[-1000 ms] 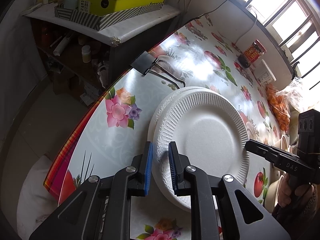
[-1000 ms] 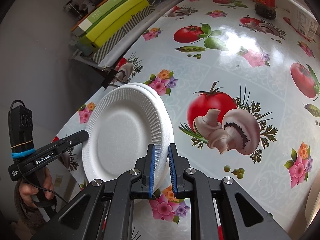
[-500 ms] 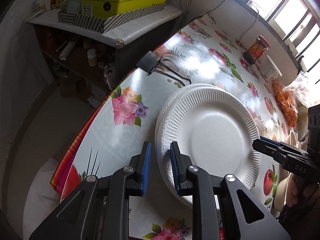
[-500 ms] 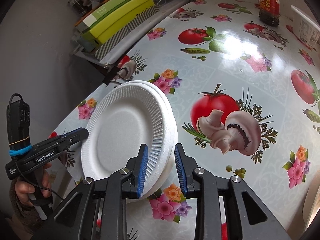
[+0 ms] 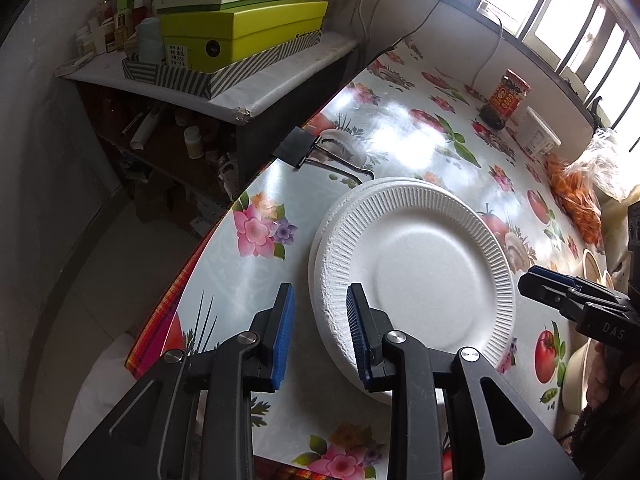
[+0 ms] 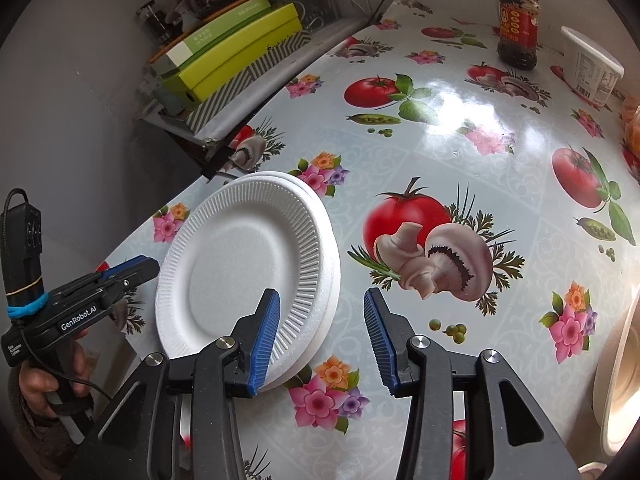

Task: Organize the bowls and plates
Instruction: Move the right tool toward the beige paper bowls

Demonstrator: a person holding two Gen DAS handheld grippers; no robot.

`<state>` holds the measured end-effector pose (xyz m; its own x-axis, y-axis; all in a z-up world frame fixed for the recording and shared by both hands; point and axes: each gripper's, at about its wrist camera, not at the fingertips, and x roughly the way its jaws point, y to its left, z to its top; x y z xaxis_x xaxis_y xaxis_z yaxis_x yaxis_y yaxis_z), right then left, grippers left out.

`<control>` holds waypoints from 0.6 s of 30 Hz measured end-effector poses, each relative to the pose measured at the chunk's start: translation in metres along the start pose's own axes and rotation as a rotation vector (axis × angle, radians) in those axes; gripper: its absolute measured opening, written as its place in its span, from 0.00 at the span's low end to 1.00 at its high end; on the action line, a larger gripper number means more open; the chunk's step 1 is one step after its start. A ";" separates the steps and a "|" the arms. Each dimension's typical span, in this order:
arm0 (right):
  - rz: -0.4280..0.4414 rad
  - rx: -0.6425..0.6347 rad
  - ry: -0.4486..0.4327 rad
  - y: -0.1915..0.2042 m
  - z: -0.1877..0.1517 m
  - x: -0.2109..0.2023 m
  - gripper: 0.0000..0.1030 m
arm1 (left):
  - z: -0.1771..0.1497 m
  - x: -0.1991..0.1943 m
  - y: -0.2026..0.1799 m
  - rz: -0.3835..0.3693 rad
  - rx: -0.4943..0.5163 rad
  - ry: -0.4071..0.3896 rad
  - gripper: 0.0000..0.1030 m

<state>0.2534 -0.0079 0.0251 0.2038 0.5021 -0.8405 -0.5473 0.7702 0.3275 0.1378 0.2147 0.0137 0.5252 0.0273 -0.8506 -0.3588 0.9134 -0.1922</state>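
We have just been opening both jaws | left gripper [image 5: 320, 332] and right gripper [image 6: 320, 336] released | white ribbed foam plate [image 5: 416, 268] stacked on floral oilcloth table [image 6: 460, 152] | bowls next.

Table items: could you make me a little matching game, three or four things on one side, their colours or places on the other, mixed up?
Things:
1. foam plates
2. sauce jar
3. shoe box
4. binder clip

Descriptions:
A. lime green, on the side shelf
B. black, clamped at the table edge
C. white, stacked between both grippers
D. red label, far end of the table

Pairs: 1-C, 2-D, 3-A, 4-B
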 end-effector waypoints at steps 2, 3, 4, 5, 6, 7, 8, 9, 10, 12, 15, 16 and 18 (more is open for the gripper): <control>-0.007 0.003 -0.016 -0.001 -0.003 -0.006 0.45 | -0.001 -0.007 -0.006 0.001 0.021 -0.020 0.28; -0.009 0.007 -0.023 -0.002 -0.005 -0.010 0.45 | -0.002 -0.011 -0.009 0.000 0.028 -0.027 0.33; -0.010 0.012 -0.031 -0.003 -0.006 -0.013 0.46 | -0.002 -0.014 -0.012 -0.004 0.033 -0.035 0.42; -0.011 0.016 -0.038 -0.004 -0.008 -0.016 0.46 | -0.003 -0.018 -0.015 -0.003 0.040 -0.046 0.45; -0.014 0.019 -0.047 -0.004 -0.010 -0.020 0.46 | -0.004 -0.021 -0.018 0.001 0.053 -0.059 0.46; -0.016 0.019 -0.057 -0.005 -0.012 -0.024 0.46 | -0.005 -0.025 -0.021 0.005 0.066 -0.071 0.46; -0.019 0.019 -0.067 -0.005 -0.013 -0.028 0.47 | -0.006 -0.029 -0.024 0.007 0.074 -0.080 0.46; -0.023 0.020 -0.076 -0.006 -0.015 -0.032 0.47 | -0.006 -0.031 -0.026 0.005 0.080 -0.085 0.46; -0.028 0.021 -0.086 -0.006 -0.017 -0.036 0.47 | -0.007 -0.035 -0.028 0.008 0.088 -0.093 0.46; -0.039 0.026 -0.102 -0.007 -0.021 -0.043 0.47 | -0.010 -0.041 -0.035 0.031 0.115 -0.120 0.46; -0.060 0.023 -0.137 -0.008 -0.029 -0.056 0.48 | -0.013 -0.046 -0.047 -0.012 0.138 -0.129 0.46; -0.068 0.023 -0.147 -0.008 -0.032 -0.060 0.48 | -0.015 -0.048 -0.051 -0.022 0.145 -0.132 0.46; -0.066 0.033 -0.164 -0.011 -0.039 -0.068 0.48 | -0.018 -0.051 -0.062 -0.036 0.167 -0.137 0.46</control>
<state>0.2141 -0.0659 0.0624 0.3695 0.5058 -0.7795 -0.5020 0.8146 0.2906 0.1195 0.1494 0.0599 0.6391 0.0382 -0.7681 -0.2110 0.9691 -0.1274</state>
